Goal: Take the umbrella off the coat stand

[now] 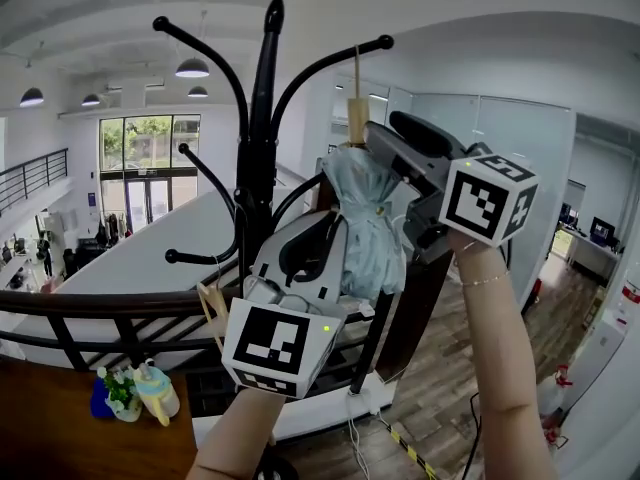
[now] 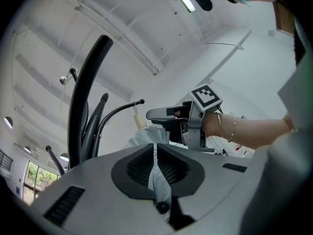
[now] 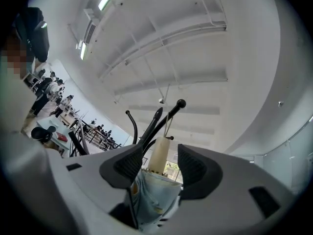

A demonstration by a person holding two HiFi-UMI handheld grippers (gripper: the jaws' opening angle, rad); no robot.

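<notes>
A folded light-blue umbrella (image 1: 365, 228) hangs by a cord from an upper hook (image 1: 385, 41) of the black coat stand (image 1: 262, 148), its pale wooden handle (image 1: 357, 118) uppermost. From below, my left gripper (image 1: 338, 230) is shut on the umbrella's fabric (image 2: 146, 136), and a strip of cloth is pinched between the pads (image 2: 168, 168). My right gripper (image 1: 385, 133) reaches in from the right at handle height. In the right gripper view the handle (image 3: 160, 151) stands between the open right gripper (image 3: 160, 155) without touching either pad, and the hook (image 3: 181, 103) is above it.
A dark railing (image 1: 60, 303) runs behind the stand. Small toys (image 1: 135, 388) sit on a wooden surface at the lower left. Other stand arms (image 1: 205, 173) curve out to the left. A cable lies on the wood floor (image 1: 450, 388) below. People at desks (image 3: 49, 89) are far off.
</notes>
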